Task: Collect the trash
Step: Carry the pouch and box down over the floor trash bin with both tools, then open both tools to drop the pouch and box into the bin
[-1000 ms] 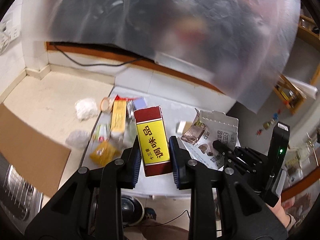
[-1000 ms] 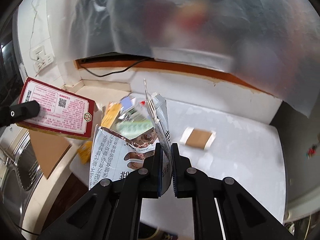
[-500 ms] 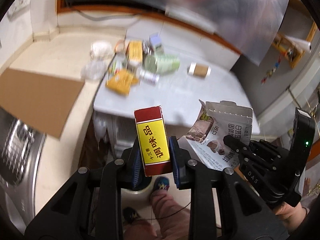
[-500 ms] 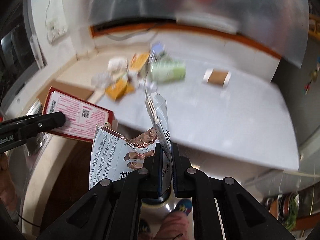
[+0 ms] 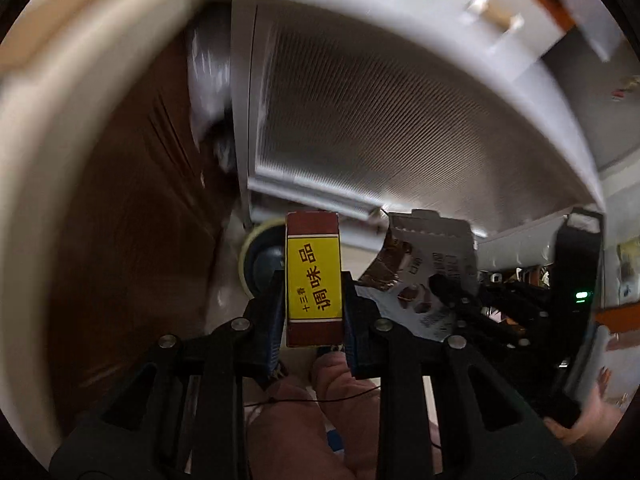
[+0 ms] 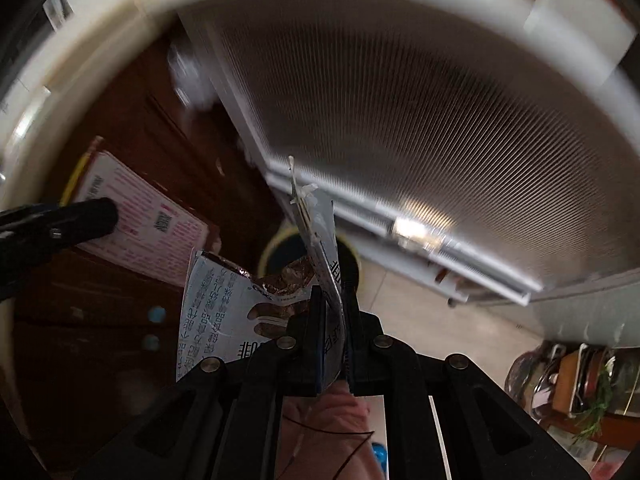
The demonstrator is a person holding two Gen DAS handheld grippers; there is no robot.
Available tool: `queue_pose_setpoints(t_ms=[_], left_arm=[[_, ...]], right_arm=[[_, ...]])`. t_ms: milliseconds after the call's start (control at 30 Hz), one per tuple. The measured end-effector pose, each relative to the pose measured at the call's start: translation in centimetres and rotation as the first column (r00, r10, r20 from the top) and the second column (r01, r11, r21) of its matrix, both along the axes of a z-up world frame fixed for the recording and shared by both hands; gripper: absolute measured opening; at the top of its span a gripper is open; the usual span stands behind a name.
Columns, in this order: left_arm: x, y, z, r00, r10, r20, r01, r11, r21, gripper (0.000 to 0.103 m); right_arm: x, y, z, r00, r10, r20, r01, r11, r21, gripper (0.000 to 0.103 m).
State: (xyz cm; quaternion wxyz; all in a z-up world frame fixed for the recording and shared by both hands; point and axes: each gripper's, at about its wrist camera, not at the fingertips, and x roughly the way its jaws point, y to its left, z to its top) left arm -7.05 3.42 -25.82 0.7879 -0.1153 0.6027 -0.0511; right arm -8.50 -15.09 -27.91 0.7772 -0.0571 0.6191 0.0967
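Note:
My left gripper (image 5: 313,280) is shut on a red and yellow seasoning box (image 5: 313,276), held upright above the floor. The box also shows in the right wrist view (image 6: 140,220) at the left, pinched by the left gripper. My right gripper (image 6: 331,300) is shut on a torn white foil-lined pouch (image 6: 224,304), which also shows in the left wrist view (image 5: 432,264) to the right of the box. A round bin with a yellow-green rim (image 5: 260,264) stands on the floor below and just beyond both grippers (image 6: 288,252).
A white ribbed appliance front (image 5: 400,120) rises behind the bin under the white table edge (image 5: 400,4). A dark brown cabinet (image 5: 132,208) stands at the left. My legs and feet (image 5: 304,420) are below the grippers. Cluttered shelves (image 6: 580,380) sit at the right.
Both grippers have swung down from the tabletop toward the floor, still holding the box and the pouch. The table with its trash has slid to the top edge; the bin is now central.

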Motion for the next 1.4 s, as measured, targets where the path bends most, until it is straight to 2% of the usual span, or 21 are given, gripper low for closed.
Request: queue_pose_setpoints(t_ms=[33,133,167,233,267,333,400,533,600,700,733,767,833,967,1100,1267,1400], left_arm=[[0.4,-0.1,-1.7,1.000,0.010,-0.014,-0.010,1.000,-0.001,0.021],[1.4,-0.2,-9.3,0.997,0.040,-0.063,-0.039,0.999,0.010,0.021],[1.8,-0.3,-12.7,0.995,0.049,-0.084,-0.047,0.999,0.021,0.021],[2.4,-0.4,-17.5,0.992,0.062,-0.113,-0.059,0.998,0.032,0.021],[2.7,-0.4,-21.0,0.988,0.068,-0.135,-0.062,0.997,0.047,0.021],[3.3,-0.8,-25.4,0.983,0.068,-0.171,-0.054,0.995,0.087,0.021],[3.7,-1.0,-30.3,0.975,0.064,-0.212,-0.040,0.993,0.115,0.021],[4.6,-1.2,-35.9,0.964,0.050,-0.263,-0.015,0.991,0.134,0.022],[4.8,-1.4,-37.4,0.961,0.036,-0.273,0.001,0.991,0.134,0.022],[5.4,-1.5,-39.0,0.953,0.009,-0.303,0.036,0.989,0.143,0.026],[5.6,-1.3,-39.2,0.951,0.007,-0.309,0.041,0.988,0.148,0.038],[6.0,-1.2,-39.7,0.949,0.007,-0.315,0.044,0.987,0.155,0.055],[6.3,-1.1,-39.5,0.951,0.013,-0.310,0.040,0.986,0.164,0.067],[7.2,-1.2,-39.0,0.954,0.014,-0.300,0.043,0.983,0.181,0.068],[7.1,-1.3,-36.7,0.962,0.008,-0.274,0.050,0.978,0.201,0.068],[6.3,-1.4,-31.7,0.970,0.008,-0.241,0.044,0.977,0.209,0.068],[5.6,-1.5,-25.5,0.981,0.005,-0.193,0.034,0.979,0.201,0.068]], right_arm=[[0.3,0.0,-2.3,1.000,0.004,-0.024,-0.004,1.000,-0.002,0.008],[1.4,0.0,-10.6,0.994,0.010,-0.107,-0.010,1.000,0.002,0.008],[1.9,0.1,-13.4,0.993,0.015,-0.121,-0.015,1.000,0.000,0.008],[2.7,0.5,-18.6,0.990,0.040,-0.138,-0.042,0.999,-0.012,0.008],[3.2,0.7,-21.5,0.986,0.055,-0.156,-0.059,0.998,-0.021,0.008],[3.9,1.3,-27.2,0.976,0.075,-0.203,-0.083,0.996,-0.033,0.008],[4.5,1.8,-31.4,0.967,0.089,-0.239,-0.103,0.994,-0.045,0.008],[5.3,3.2,-37.8,0.947,0.127,-0.296,-0.151,0.987,-0.062,0.009],[6.0,3.3,-40.3,0.936,0.129,-0.327,-0.158,0.986,-0.062,0.011],[6.5,3.0,-41.6,0.931,0.114,-0.346,-0.134,0.990,-0.036,0.023],[6.5,2.9,-41.8,0.934,0.107,-0.342,-0.125,0.992,-0.031,0.030],[6.7,2.8,-41.8,0.936,0.103,-0.337,-0.117,0.993,-0.024,0.038],[7.2,2.7,-41.8,0.940,0.095,-0.328,-0.102,0.995,-0.002,0.042],[7.4,2.0,-40.6,0.947,0.077,-0.312,-0.078,0.997,0.010,0.042],[7.5,1.2,-38.9,0.955,0.054,-0.291,-0.053,0.999,0.013,0.042],[6.8,-0.2,-34.4,0.964,0.026,-0.266,-0.018,0.999,0.030,0.042],[6.0,-1.0,-29.0,0.973,0.005,-0.232,0.008,0.998,0.057,0.042]])
